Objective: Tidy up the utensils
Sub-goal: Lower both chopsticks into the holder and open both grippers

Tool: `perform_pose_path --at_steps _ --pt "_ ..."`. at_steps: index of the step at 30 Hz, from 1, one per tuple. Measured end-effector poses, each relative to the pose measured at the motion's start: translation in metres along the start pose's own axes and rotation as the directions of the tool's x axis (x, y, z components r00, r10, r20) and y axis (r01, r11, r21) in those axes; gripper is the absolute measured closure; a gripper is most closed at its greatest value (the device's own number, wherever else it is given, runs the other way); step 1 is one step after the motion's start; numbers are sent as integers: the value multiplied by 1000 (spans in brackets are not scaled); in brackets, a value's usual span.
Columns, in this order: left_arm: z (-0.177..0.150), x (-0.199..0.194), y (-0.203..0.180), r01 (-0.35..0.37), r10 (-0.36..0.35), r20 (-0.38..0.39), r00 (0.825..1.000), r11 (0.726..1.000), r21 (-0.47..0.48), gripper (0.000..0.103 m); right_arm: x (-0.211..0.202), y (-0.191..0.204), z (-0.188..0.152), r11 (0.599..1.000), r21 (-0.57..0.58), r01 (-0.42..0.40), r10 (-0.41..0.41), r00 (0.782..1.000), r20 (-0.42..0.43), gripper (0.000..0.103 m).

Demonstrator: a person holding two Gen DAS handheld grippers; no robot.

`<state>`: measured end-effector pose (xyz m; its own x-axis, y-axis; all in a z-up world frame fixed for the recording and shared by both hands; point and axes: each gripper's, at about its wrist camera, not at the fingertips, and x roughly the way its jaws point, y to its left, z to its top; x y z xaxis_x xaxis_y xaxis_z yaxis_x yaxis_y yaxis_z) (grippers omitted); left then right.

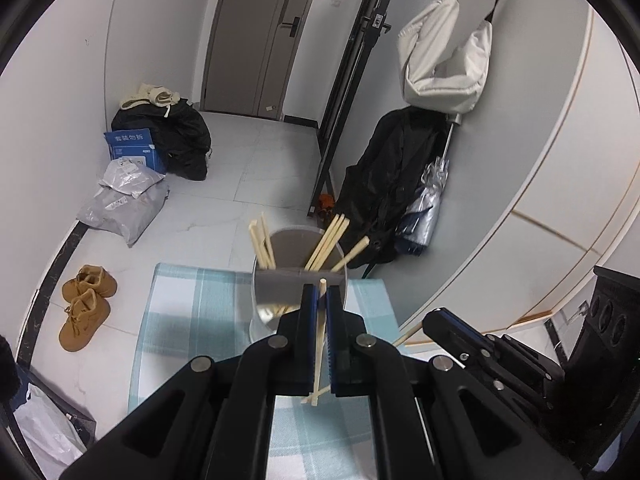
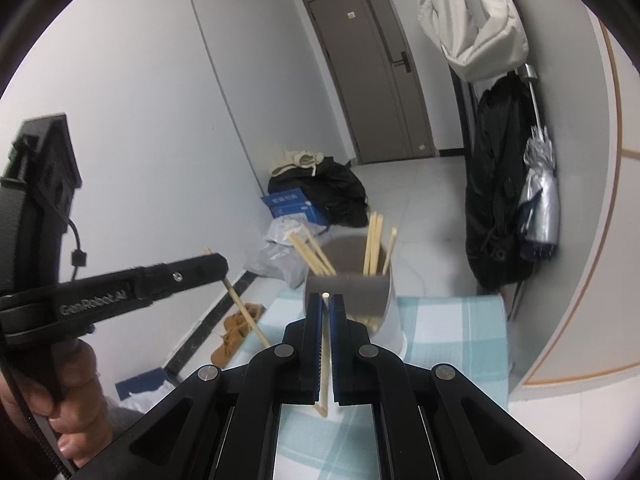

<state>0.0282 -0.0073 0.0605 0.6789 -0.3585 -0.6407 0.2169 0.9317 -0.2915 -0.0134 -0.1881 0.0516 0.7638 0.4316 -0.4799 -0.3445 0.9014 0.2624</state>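
Left gripper [image 1: 320,292]: black two-finger tongs with blue pads, sitting nearest the left wrist lens, jaws pressing tight on a pale wooden chopstick [image 1: 319,344] that is running lengthwise between the pads, its tip poking out just short of the holder.
Second stick: another pale wooden chopstick end [image 1: 318,395] is crossing under the gripped one at the rear of the left jaws; whether the pads are pinching it too cannot be told.
Right gripper [image 2: 326,300]: matching black tongs, jaws closing narrow on a single off-white chopstick [image 2: 324,356], its tip pointing toward the holder.
Person's hand [image 2: 76,396]: wrapping the left gripper's handle, showing at the lower left of the right wrist view.
Checked cloth [image 1: 192,312]: light blue and white plaid mat lying under both grippers and under the holder.
Holder [image 1: 298,272]: grey round translucent utensil cup standing on the cloth just beyond both sets of fingertips.
Chopsticks in holder [image 1: 326,246]: several pale wooden sticks leaning out of the holder in two bunches, left and right.
Brown boots [image 1: 84,306]: pair lying on the tiled floor left of the holder.
Grey door [image 1: 256,40]: standing far behind the holder.
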Motion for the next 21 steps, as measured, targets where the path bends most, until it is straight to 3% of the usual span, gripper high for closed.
perform_pose_path --at_steps 12,21 --pt "75 -5 -5 39 -37 81 996 999 -23 103 4 2 94 997 -72 2 3 997 72 100" --pt "105 23 6 -1 0 86 996 1000 14 103 41 -3 137 994 -110 29 -20 996 87 100"
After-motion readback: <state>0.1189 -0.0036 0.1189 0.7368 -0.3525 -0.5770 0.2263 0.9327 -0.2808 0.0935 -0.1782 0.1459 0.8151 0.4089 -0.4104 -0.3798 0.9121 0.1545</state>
